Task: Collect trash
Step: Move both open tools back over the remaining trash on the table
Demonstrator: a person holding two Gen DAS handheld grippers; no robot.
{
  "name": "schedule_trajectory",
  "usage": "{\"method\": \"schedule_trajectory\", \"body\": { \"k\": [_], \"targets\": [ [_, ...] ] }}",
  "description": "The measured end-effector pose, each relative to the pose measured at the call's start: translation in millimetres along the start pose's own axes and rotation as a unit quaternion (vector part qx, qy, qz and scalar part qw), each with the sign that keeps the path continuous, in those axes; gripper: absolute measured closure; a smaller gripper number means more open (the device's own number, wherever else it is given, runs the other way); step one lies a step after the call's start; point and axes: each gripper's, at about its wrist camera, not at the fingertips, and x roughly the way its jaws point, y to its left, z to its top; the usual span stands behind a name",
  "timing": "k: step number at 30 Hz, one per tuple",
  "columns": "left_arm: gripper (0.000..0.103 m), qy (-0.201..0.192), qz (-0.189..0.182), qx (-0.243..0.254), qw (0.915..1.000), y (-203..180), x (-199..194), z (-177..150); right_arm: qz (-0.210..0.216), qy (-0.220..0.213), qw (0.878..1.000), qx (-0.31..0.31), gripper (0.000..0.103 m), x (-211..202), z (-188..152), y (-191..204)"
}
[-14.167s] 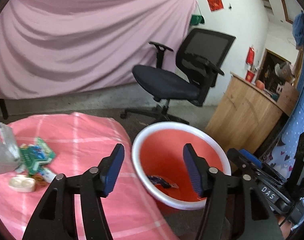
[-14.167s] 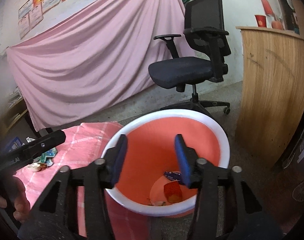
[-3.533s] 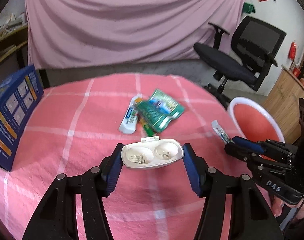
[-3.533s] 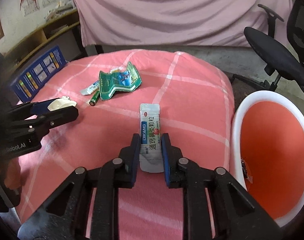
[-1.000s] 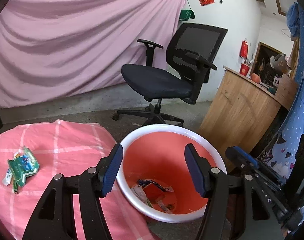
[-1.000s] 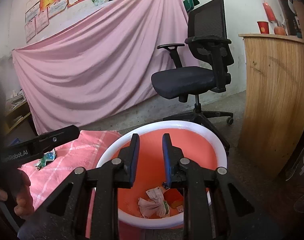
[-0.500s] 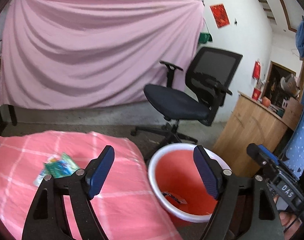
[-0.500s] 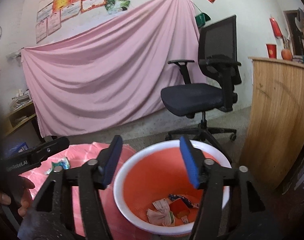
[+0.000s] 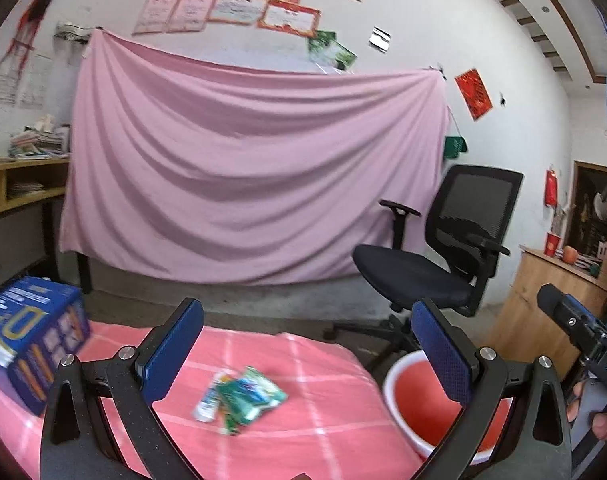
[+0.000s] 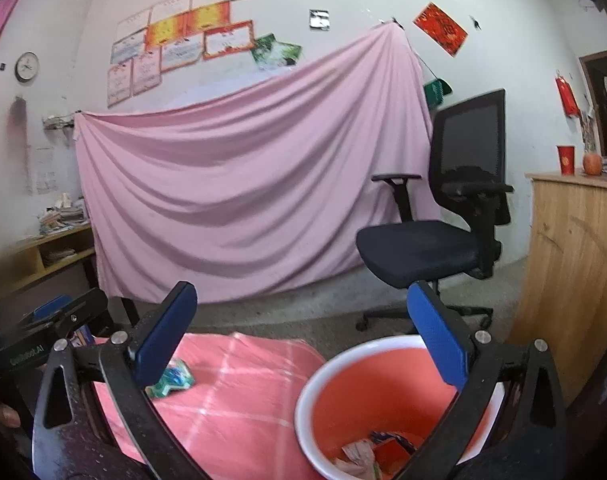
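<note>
Holding nothing, your left gripper [image 9: 307,344] had its blue fingers spread wide apart, and so did your right gripper [image 10: 303,328]. Both were empty and up in the air.

The orange bucket [image 10: 387,384] sat on the floor just past the edge of the desk [image 9: 327,420] with the pink checked cloth. Some trash already lay in the bottom of it [image 10: 367,454]. More trash was left on the desk: a green packet [image 9: 251,396] with a small white tube [image 9: 208,404] touching it. A blue box [image 9: 31,340] stood at the far left end of the desk.

You looked to be between two steps. The drop seemed done, and the next pick had not begun. Next you would need to bring a gripper down over the green packet, put one finger on each side, and close. The packet looked thin and flat, so it might slip if you grabbed only a corner.

A few seconds earlier, your left gripper held a white tray and your right gripper pinched a small sachet. Now both were gone from your grippers. One second earlier, both grippers pointed down into the bucket, and the right one was nearly closed. Now they had lifted up and turned back toward the desk, and the right one had opened wide.
</note>
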Motion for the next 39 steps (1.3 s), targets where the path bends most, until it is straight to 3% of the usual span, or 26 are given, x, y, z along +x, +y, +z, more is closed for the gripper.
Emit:
{"method": "schedule_trajectory", "body": {
  "k": [10,16,19,26,31,37,39],
  "targets": [
    [0.001,-0.035,0.060,-0.001,0.9976,62,-32,-2,0.051,-0.059,0.997,-0.019,0.000,1,2,56],
    [0.001,-0.047,0.090,0.010,0.9947,87,-44,-12,0.085,-0.069,0.993,-0.042,0.000,13,-7,87],
    [0.001,-0.036,0.094,0.012,0.9949,99,-41,-20,0.099,-0.057,0.992,-0.056,0.000,23,-14,97],
    [0.001,0.016,0.098,0.021,0.9949,112,-15,-37,0.112,-0.001,0.991,-0.077,0.000,58,-32,106],
    [0.001,0.057,0.096,0.019,0.9936,120,9,-43,0.128,0.073,0.985,-0.088,0.000,95,-47,111],
    [0.002,0.132,0.114,0.014,0.9845,130,45,-56,0.147,0.208,0.961,-0.105,0.000,146,-77,116],
    [0.003,0.157,0.114,0.016,0.9808,134,55,-62,0.156,0.246,0.950,-0.111,0.005,160,-89,118]
  ]
}}
